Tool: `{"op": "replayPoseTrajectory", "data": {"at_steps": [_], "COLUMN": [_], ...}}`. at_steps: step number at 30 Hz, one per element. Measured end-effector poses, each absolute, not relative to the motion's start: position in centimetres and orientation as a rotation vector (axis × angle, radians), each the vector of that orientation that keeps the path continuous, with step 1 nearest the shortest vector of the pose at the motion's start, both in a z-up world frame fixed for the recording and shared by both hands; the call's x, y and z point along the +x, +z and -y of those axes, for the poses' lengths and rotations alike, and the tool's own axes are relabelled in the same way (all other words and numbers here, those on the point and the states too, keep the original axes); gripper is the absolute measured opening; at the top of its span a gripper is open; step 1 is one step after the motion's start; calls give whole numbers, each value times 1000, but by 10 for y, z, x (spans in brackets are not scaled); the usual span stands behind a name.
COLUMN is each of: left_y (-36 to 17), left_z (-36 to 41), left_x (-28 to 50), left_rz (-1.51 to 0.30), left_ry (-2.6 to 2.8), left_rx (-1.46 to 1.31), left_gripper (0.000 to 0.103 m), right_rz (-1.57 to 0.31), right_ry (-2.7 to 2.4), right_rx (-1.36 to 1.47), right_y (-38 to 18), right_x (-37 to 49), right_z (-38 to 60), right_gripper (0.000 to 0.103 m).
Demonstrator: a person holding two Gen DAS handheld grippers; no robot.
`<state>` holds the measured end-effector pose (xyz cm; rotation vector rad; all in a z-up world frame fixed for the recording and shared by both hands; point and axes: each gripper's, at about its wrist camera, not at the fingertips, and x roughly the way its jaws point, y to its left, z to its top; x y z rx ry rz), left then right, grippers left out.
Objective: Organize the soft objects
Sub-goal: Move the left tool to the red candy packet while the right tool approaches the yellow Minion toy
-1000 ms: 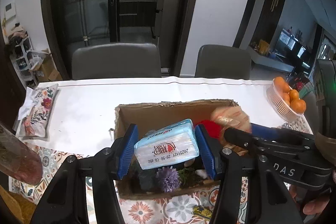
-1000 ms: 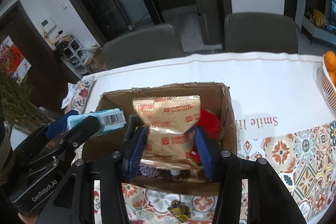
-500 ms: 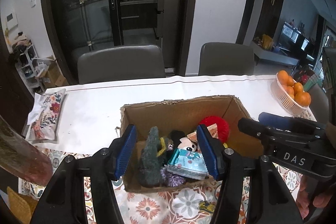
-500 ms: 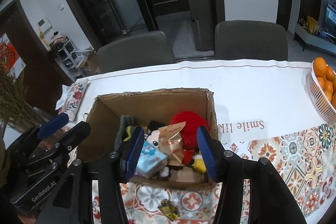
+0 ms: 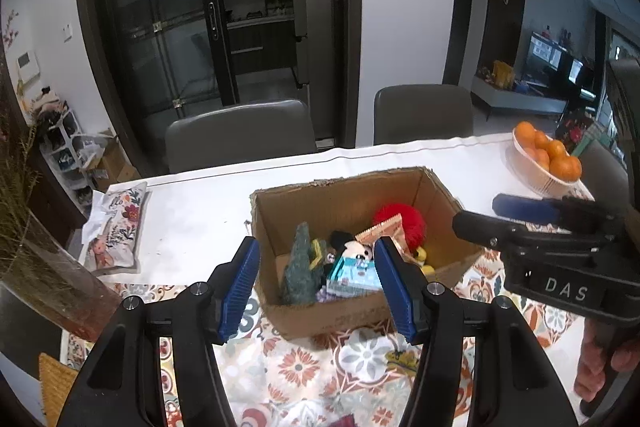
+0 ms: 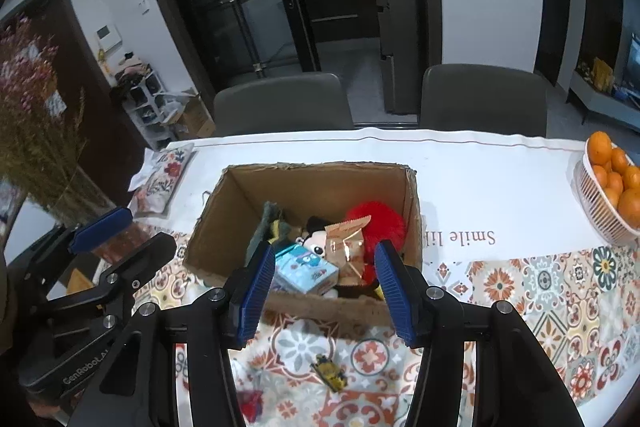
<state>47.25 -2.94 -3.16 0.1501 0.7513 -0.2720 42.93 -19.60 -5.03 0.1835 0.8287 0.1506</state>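
A cardboard box [image 5: 340, 201] [image 6: 320, 187] stands open on the table. Inside lie a blue tissue pack [image 5: 354, 273] [image 6: 306, 269], a gold biscuit packet [image 5: 384, 231] [image 6: 346, 241], a red fluffy ball [image 5: 404, 221] [image 6: 380, 219], a green plush [image 5: 302, 267] [image 6: 268, 223] and a mouse plush [image 5: 352, 247] [image 6: 316, 235]. My left gripper [image 5: 316, 247] hovers above the box's near side, open and empty. My right gripper [image 6: 324, 251] hangs beside it, also open with nothing between its blue pads. Each gripper shows at the edge of the other's view.
A white basket of oranges [image 5: 548, 163] [image 6: 612, 187] sits at the far right. A floral pouch [image 5: 116, 227] lies left of the box, near a glass vase [image 5: 40, 267] of dried stems. A small yellow toy [image 6: 330, 371] rests on the patterned cloth. Two grey chairs stand behind the table.
The left gripper let go of the tissue pack and the right let go of the biscuit packet; both now lie in the box. Both grippers have pulled back and risen.
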Motion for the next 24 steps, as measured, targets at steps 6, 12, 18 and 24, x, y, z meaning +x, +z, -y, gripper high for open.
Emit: {"op": "replayPoseTrajectory", "data": {"at_steps": [6, 12, 18, 24], "left_y": [-30, -35, -40, -50], "left_z": [27, 24, 14, -2], "left_x": [450, 430, 413, 393], "left_rz": [-758, -778, -810, -854], "left_ry": [-279, -279, -248, -180], "left_rx": [193, 244, 215, 132], "left_gripper": [58, 58, 58, 58], "right_rz": [-856, -893, -902, -912], "right_ry": [193, 224, 251, 277], "right_rx": [162, 132, 109, 91], "right_y": [-49, -55, -59, -66], "right_x": [415, 404, 390, 381], "right_z": [190, 183, 173, 164], "right_gripper": [54, 54, 54, 54]}}
